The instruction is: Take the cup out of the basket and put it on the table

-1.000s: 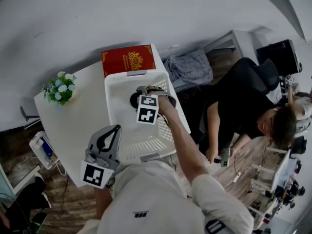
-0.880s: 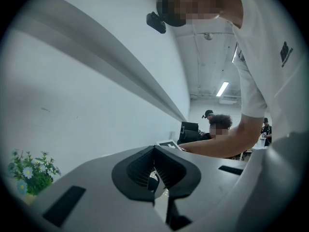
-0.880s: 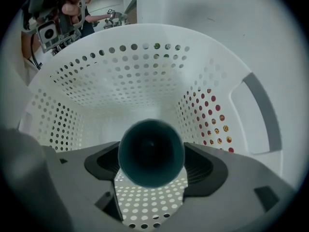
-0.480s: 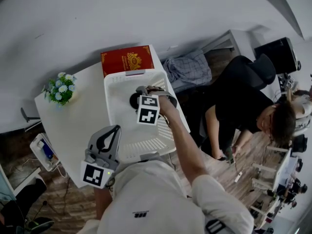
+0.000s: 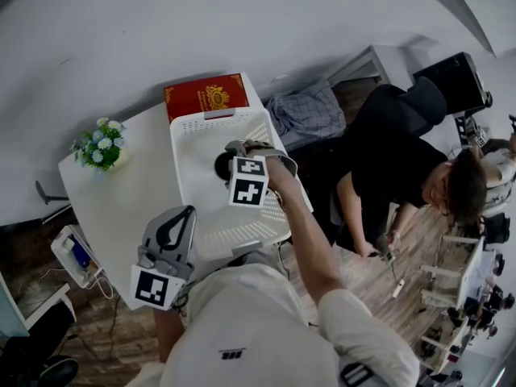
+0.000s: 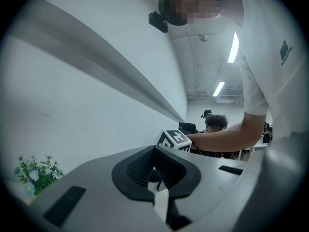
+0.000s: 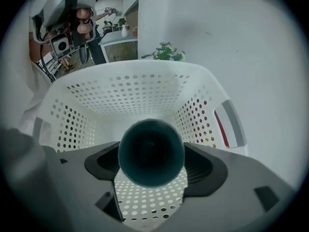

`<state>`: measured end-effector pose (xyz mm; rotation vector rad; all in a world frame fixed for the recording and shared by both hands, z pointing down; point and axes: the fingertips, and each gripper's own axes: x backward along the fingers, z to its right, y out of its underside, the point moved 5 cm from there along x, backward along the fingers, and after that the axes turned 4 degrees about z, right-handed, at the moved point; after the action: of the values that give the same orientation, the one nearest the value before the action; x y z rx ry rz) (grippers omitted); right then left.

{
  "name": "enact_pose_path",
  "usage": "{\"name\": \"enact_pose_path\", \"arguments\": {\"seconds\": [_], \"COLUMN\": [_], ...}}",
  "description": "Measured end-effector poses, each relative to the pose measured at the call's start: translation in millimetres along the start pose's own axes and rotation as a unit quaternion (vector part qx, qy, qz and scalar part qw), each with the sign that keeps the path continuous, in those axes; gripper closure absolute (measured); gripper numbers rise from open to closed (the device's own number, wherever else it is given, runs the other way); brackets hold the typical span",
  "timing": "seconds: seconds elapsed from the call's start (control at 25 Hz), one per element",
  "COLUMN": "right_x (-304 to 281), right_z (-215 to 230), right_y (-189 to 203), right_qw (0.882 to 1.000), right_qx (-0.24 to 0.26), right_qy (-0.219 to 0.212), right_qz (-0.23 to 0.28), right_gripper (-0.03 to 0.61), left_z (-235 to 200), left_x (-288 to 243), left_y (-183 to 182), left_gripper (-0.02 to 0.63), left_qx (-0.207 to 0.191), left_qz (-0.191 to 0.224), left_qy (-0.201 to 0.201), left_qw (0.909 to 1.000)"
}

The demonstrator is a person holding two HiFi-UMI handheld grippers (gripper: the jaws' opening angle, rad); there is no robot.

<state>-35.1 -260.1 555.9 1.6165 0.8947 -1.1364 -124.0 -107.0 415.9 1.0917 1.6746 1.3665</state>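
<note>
Your right gripper has its tongs pinching one dark teal cup: a pad presses on each side of it, and its open mouth faces the camera of that gripper. The cup is inside the one white basket, with the perforated walls around it and the perforated floor under it; I cannot tell if it touches the floor. The basket stands on the white table. Just behind the basket lies one red book with a gold emblem on the cover, but the writing there is too small to read. One bunch of blue and white flowers stands near the left corner of the table, apart from the basket. Your left gripper hangs over the near edge of the table, its tongs pressed together at the tips with nothing between them. Each gripper carries a cube with black-and-white square markers. Your shirt has a small dark logo that I cannot read.
</note>
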Motion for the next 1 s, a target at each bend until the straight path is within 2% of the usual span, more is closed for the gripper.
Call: {"name": "enact_pose_path", "arguments": {"seconds": [0.64,1.0], "right_x": [49,67], "right_z": [-53,-76], "right_y": [-5,-16], "right_qw": [0.999,0.999], "right_qx": [-0.025,-0.021], "right_qy": [0.027,0.028], "right_qz": [-0.006,0.003], "right_gripper": [0.186,0.186], "left_z": [23,36], "left_x": [42,54], "left_y": [-5,-4], "left_gripper": [0.604,0.604], "left_qx": [-0.020,-0.025], "left_qz": [0.012,0.014], "left_qy": [0.041,0.044], "left_qw": [0.9989,0.9986]}}
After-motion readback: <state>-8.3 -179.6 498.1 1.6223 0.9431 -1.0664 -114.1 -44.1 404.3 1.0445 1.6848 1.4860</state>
